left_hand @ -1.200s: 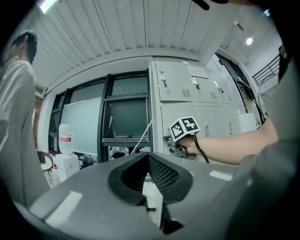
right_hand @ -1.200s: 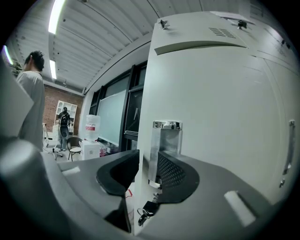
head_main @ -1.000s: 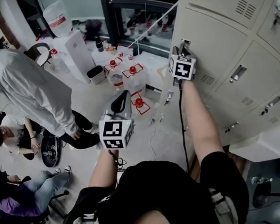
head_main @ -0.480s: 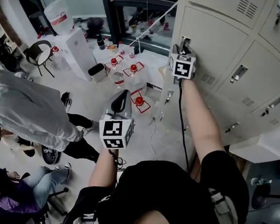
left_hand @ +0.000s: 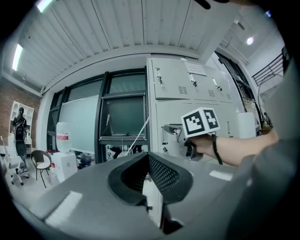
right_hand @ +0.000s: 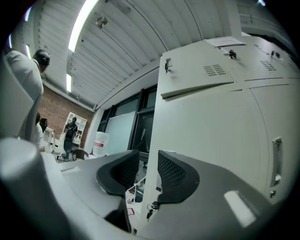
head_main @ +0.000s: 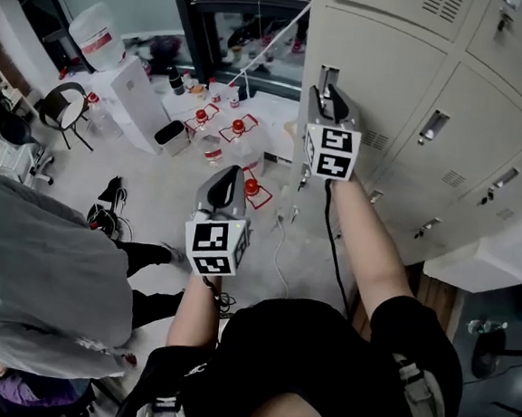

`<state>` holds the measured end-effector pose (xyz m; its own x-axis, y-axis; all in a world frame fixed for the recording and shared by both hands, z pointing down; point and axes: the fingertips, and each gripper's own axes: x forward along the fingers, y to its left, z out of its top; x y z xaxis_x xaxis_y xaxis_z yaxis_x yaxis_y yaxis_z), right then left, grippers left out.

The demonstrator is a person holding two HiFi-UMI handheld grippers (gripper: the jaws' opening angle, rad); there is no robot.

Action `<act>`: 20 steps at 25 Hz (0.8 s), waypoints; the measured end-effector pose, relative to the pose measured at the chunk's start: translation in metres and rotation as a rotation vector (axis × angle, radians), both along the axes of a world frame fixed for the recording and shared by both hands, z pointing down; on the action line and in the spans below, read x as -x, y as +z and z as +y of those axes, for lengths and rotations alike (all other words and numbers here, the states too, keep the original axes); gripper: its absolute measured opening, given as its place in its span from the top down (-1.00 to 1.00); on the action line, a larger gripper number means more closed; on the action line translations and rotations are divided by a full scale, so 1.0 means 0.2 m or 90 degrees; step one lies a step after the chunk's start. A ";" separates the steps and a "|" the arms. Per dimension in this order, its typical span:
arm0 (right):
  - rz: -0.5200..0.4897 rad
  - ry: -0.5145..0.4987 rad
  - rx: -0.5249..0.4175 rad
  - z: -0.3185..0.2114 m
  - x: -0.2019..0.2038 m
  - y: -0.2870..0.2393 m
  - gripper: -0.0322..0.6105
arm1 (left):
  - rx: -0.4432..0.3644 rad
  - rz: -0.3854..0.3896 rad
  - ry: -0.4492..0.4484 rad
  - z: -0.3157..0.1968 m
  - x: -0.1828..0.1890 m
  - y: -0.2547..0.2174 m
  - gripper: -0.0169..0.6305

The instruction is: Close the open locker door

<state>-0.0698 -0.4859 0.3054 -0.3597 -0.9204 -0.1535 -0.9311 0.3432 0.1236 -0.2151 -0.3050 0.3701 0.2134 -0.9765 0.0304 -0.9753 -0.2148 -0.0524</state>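
Right gripper (head_main: 332, 99): jaws released, dimpled black pads apart, nothing clamped. The locker door (head_main: 386, 73), flat cream sheet steel with louvred vents, is just beyond them, its left edge lined up with the gap, lying near flush with the bank. Left gripper (head_main: 224, 183): released, empty, above the pale floor (head_main: 177, 182) to the left.

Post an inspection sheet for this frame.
Surface: floor, pale, littered.
Job's things: locker door looks flush with its neighbours; latch cannot be judged.
Clutter: red-capped bottles, white jug, chair.
Grippers: right gripper open, by the door's left edge, empty; left gripper open, empty, in mid-air.
Cables: black cable along the right forearm; white cord slanting past the window.
Surroundings: lockers, person in grey.
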 end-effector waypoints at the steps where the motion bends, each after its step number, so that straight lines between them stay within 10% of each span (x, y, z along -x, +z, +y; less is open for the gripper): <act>1: -0.007 -0.014 -0.008 0.07 -0.01 -0.01 0.48 | 0.001 0.004 0.003 0.00 -0.02 0.00 0.95; 20: -0.044 -0.039 0.020 0.82 -0.36 0.22 0.87 | 0.001 0.014 0.080 0.06 -0.48 0.04 0.95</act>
